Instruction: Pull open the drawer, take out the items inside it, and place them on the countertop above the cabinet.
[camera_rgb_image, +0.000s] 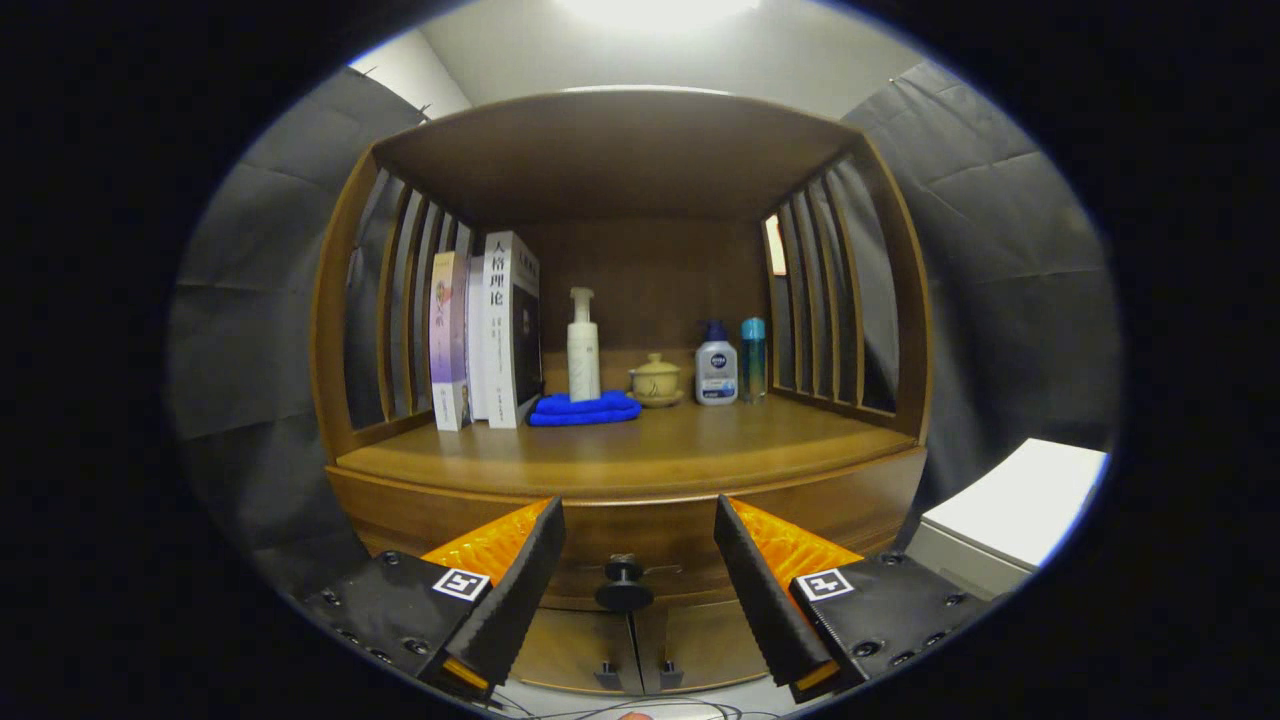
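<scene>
A wooden cabinet stands ahead, its countertop (620, 450) running under an open shelf bay. Below the top is the closed drawer front (640, 535) with a dark round knob (623, 585). My gripper (640, 580) is open, its two black-padded orange fingers (520, 590) spread wide to either side of the knob, which sits between them and slightly beyond, untouched. The drawer's contents are hidden.
On the countertop stand several books (490, 330), a white pump bottle (583, 350), a folded blue cloth (585, 408), a small lidded cup (656, 380), a white-and-blue bottle (716, 368) and a teal bottle (753, 358). Two cabinet doors (640, 650) sit below the drawer. A white box (1010, 510) stands to the right.
</scene>
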